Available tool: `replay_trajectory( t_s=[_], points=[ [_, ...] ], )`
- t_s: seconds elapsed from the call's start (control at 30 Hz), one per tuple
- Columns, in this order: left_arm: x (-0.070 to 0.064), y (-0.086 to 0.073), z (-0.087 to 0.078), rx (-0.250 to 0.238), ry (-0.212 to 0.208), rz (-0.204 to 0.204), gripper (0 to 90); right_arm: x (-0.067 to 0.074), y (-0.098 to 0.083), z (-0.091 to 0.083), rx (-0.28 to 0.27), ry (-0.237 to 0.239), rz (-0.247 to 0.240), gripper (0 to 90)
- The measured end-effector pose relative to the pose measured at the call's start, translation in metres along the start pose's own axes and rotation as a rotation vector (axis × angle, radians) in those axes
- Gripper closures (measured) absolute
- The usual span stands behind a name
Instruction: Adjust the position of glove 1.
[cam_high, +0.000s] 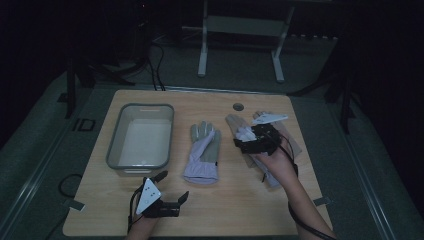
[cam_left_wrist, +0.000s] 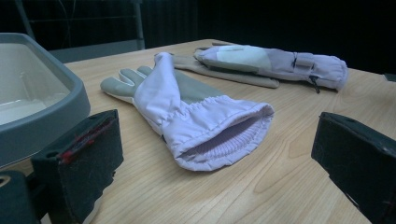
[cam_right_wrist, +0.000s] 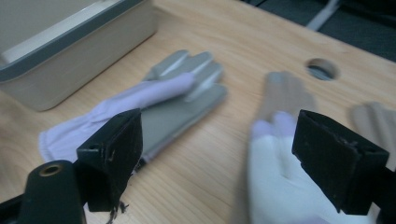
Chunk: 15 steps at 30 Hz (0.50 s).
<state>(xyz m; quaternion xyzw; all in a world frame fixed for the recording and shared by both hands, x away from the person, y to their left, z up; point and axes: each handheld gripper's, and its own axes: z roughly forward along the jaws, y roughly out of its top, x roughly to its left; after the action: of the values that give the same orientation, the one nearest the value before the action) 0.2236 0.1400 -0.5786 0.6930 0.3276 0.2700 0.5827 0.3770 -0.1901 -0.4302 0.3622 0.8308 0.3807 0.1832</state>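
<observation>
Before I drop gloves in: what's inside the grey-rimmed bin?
The bin looks empty: a bare pale floor in the high view. The near inside wall is hidden by its rim. Both gloves lie on the table.

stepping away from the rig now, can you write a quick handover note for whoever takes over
Left gripper: open, holds nothing, low over the near left of the table, aimed at the cuff of the middle glove.
Right gripper: open, above the right glove, not gripping it.
Things: both gloves lie flat on the table; the grey bin at left has nothing in it.
Done: nothing moved into the bin.
Left, probably: pick up each glove and place it in the bin.
</observation>
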Motion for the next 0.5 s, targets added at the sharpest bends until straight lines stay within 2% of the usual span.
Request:
replay_trajectory(
  t_s=[0.07,0.13,0.17,0.27,0.3,0.33,0.4,0.43,0.5],
  points=[
    [0.000,0.000,0.000,0.001,-0.001,0.000,2.2,0.007,0.003,0.010,0.008,0.037,-0.023,16.6],
    [0.000,0.000,0.000,0.002,-0.002,0.000,2.2,0.011,0.004,0.014,0.011,0.045,-0.031,16.7],
    [0.000,0.000,0.000,0.002,-0.001,-0.001,2.2,0.020,0.008,0.025,0.029,0.081,-0.061,16.8],
    [0.000,0.000,0.000,0.002,-0.003,0.000,2.2,0.033,0.011,0.038,0.053,0.111,-0.094,16.4],
    [0.000,0.000,0.000,0.002,-0.003,0.000,2.2,0.033,0.011,0.038,0.053,0.111,-0.094,16.4],
    [0.000,0.000,0.000,0.002,-0.005,0.000,2.2,0.042,0.013,0.051,0.085,0.128,-0.115,15.3],
    [0.000,0.000,0.000,0.003,-0.006,0.000,2.2,0.048,0.014,0.062,0.109,0.143,-0.121,15.5],
    [0.000,0.000,0.000,0.003,-0.006,0.000,2.2,0.048,0.014,0.062,0.109,0.143,-0.121,15.5],
    [0.001,0.000,0.000,0.005,-0.006,0.002,2.2,0.057,0.012,0.082,0.139,0.155,-0.114,15.9]
  ],
)
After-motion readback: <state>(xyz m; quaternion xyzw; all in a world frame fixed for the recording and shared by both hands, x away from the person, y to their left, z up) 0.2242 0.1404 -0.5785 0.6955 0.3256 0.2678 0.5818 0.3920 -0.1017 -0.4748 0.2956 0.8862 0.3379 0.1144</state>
